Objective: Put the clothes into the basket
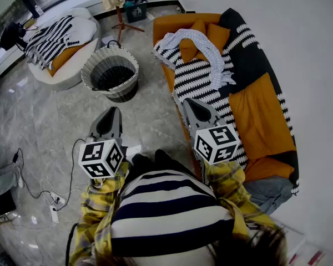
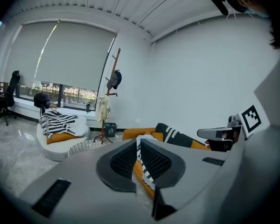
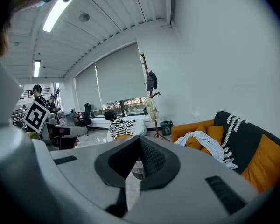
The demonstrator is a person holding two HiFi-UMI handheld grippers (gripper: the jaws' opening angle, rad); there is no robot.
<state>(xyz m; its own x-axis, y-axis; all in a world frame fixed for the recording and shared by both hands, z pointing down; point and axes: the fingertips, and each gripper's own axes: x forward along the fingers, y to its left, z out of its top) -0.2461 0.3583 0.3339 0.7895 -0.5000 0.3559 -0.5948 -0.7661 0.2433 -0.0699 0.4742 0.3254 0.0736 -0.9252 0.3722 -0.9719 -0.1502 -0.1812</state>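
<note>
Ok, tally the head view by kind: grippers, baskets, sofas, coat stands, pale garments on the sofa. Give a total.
Grippers: 2 (left gripper, right gripper)
Basket: 1
Sofa: 1
Coat stand: 1
Pale garment on the sofa: 1
Total: 6

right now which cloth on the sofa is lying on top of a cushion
The pale checked cloth, draped over the orange cushion at the sofa's far end. The black-and-white zigzag throw instead lies spread flat along the seat.
</note>
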